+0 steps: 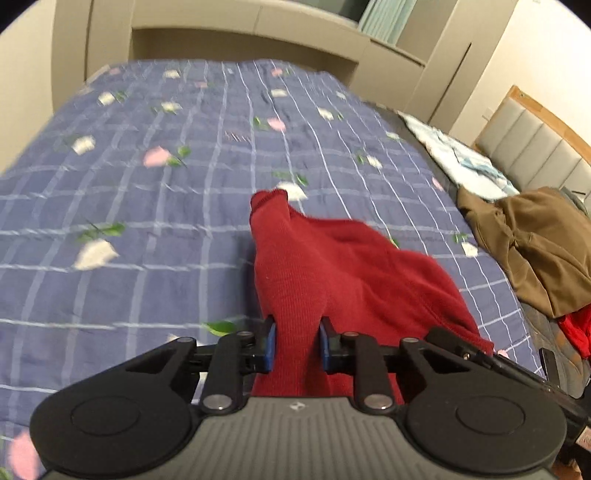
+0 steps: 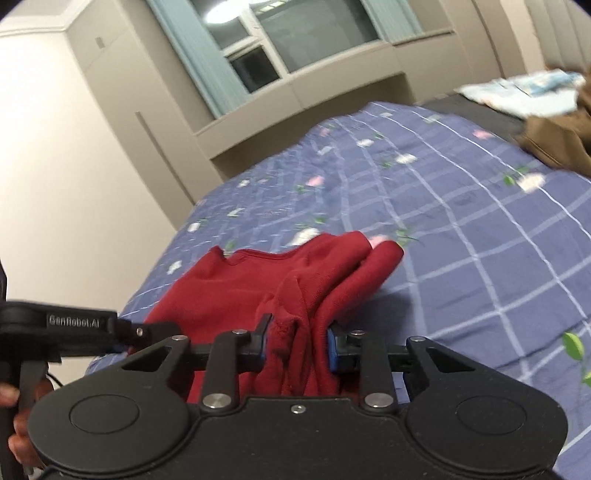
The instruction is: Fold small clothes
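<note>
A dark red knit garment [image 1: 332, 266] lies partly lifted over the blue checked bedspread [image 1: 147, 206]. My left gripper [image 1: 297, 347] is shut on a bunched edge of it, blue pads pressing the cloth from both sides. In the right wrist view the same red garment [image 2: 258, 280] stretches leftward, and my right gripper [image 2: 297, 345] is shut on a thick fold of it. The left gripper [image 2: 140, 330] shows at that view's left edge, held by a person's hand [image 2: 18, 432]; the right gripper's arm [image 1: 480, 354] crosses the lower right of the left wrist view.
A brown garment [image 1: 535, 251] is heaped at the bed's right side, with a red cloth [image 1: 576, 328] below it and a white-and-blue patterned cloth [image 1: 465, 166] beyond. A padded headboard [image 1: 535, 147] stands at right. Beige cabinets [image 2: 122, 122] and a window [image 2: 295, 33] lie past the bed.
</note>
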{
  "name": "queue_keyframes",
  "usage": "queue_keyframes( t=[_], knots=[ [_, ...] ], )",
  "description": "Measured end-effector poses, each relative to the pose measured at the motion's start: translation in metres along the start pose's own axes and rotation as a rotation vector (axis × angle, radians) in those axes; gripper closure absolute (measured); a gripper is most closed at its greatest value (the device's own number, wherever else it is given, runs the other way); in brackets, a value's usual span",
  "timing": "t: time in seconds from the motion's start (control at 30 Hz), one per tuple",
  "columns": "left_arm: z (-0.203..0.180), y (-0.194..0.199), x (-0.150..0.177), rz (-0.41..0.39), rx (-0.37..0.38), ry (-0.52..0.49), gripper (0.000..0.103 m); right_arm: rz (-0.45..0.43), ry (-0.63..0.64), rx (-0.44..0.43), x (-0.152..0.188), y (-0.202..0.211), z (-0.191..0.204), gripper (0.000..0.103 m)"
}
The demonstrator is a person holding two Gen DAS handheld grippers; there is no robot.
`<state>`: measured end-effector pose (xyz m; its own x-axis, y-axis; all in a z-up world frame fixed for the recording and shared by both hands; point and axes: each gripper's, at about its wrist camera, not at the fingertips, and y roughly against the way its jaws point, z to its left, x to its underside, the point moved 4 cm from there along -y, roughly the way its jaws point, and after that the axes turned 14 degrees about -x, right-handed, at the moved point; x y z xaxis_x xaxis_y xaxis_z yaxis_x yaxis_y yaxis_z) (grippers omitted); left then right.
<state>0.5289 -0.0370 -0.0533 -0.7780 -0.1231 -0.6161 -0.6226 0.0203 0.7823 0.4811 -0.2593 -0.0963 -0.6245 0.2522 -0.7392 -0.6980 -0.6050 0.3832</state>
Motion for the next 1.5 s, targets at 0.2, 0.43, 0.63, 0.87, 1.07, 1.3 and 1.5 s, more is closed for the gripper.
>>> queue_keyframes(
  t=[0.2,0.43,0.63,0.87,1.07,1.3,1.5],
  knots=[
    [0.053,0.037,0.014,-0.046,-0.062,0.035,0.079,0.018,0.098,-0.061,0.018,-0.01,0.059,0.073],
    [0.105,0.03,0.048,-0.002,-0.112,0.108,0.078,0.104,0.137,-0.05,0.061,-0.039,0.092,0.073],
    [0.122,0.015,0.073,0.023,-0.099,0.157,0.076,0.142,0.127,0.004,0.082,-0.043,0.087,0.072],
    [0.121,0.018,0.074,0.025,-0.115,0.154,0.055,0.158,0.125,0.023,0.082,-0.041,0.08,0.054],
    [0.124,0.04,0.074,-0.025,-0.13,0.168,0.025,0.12,0.179,0.028,0.076,-0.023,0.092,0.024],
    [0.126,0.083,0.077,-0.124,-0.152,0.158,0.007,0.018,0.274,0.025,0.064,0.018,0.12,0.004],
    [0.125,0.124,0.089,-0.22,-0.175,0.123,0.001,-0.061,0.324,0.023,0.059,0.051,0.143,0.001]
  ],
)
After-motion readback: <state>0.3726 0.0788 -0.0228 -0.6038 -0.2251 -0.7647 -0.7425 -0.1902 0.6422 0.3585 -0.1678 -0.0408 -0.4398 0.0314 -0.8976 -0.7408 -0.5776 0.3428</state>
